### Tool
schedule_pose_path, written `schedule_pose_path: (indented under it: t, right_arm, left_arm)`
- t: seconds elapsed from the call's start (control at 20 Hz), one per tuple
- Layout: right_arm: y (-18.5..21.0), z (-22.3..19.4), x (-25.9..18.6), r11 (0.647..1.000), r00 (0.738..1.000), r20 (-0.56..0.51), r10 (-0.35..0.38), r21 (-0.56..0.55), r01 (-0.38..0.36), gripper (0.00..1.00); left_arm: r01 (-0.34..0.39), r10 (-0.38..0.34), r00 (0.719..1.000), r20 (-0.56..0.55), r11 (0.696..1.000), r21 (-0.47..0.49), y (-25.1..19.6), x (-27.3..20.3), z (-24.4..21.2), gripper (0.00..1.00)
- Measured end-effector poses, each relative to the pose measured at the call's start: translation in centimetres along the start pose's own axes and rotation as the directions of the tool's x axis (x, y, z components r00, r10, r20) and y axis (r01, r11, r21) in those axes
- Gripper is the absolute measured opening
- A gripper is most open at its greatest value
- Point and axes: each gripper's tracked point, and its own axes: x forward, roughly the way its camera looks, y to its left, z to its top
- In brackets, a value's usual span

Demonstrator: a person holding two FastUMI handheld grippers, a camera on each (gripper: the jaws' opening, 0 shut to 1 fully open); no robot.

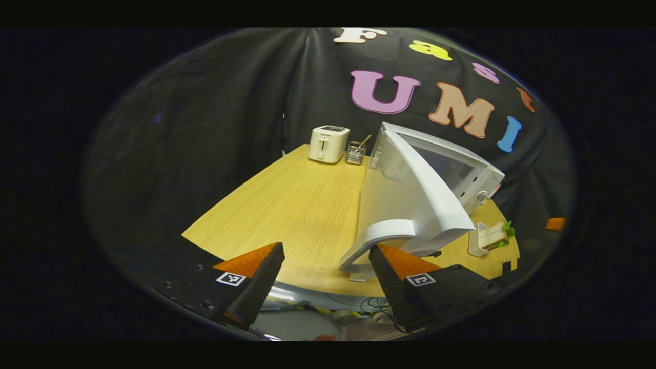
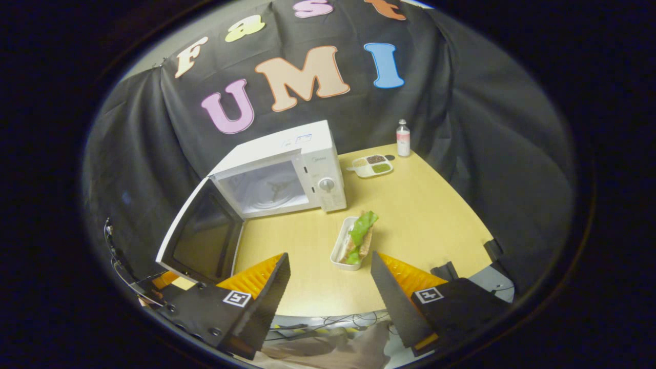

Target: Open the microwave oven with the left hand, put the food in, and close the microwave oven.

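One microwave oven (image 2: 287, 171) is seen at the centre of the right gripper view, on the wooden table (image 2: 425, 215), with its door (image 2: 202, 236) swung wide open toward the lower left of the frame and the cavity with its turntable exposed. One sandwich (image 2: 360, 236) with green lettuce is seen lying in one white tray (image 2: 339, 251), just below the microwave's control panel, near the middle of the frame and outside the oven. At the upper right of that view, one bottle (image 2: 403, 138) and one divided dish (image 2: 372, 166) of condiments are found near the table's far edge.

In the left gripper view, one toaster (image 1: 328, 143) and one wire holder (image 1: 355, 152) are seen side by side at upper centre.

The left gripper (image 1: 326, 277) is held wide open with nothing between its fingers; the door's curved handle (image 1: 376, 238) lies just above the right finger, though contact cannot be told. The right gripper (image 2: 330, 287) is likewise spread wide and nothing is grasped; the tray is seen between and above its fingers, apart from them.
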Motion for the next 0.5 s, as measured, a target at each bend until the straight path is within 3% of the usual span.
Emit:
schedule_pose_path:
  t: [0.05,0.25,0.5]
  right_arm:
    - [-0.1,-0.2,0.3,1.0,1.0,-0.007,-0.008,0.002,0.008,0.99]
    - [-0.4,-1.1,1.3,0.999,0.998,-0.053,-0.033,-0.004,0.033,0.99]
    - [0.3,-1.0,2.5,1.0,0.997,-0.073,-0.013,0.028,0.015,0.99]
  left_arm:
    - [0.0,0.0,1.0,0.001,1.0,0.0,0.3,-0.1,0.1,0.98]
    - [-0.017,0.017,1.0,0.01,1.0,0.025,1.7,0.1,0.6,0.97]
    - [-0.114,0.113,0.993,0.034,0.993,0.024,4.9,-0.2,1.5,0.97]
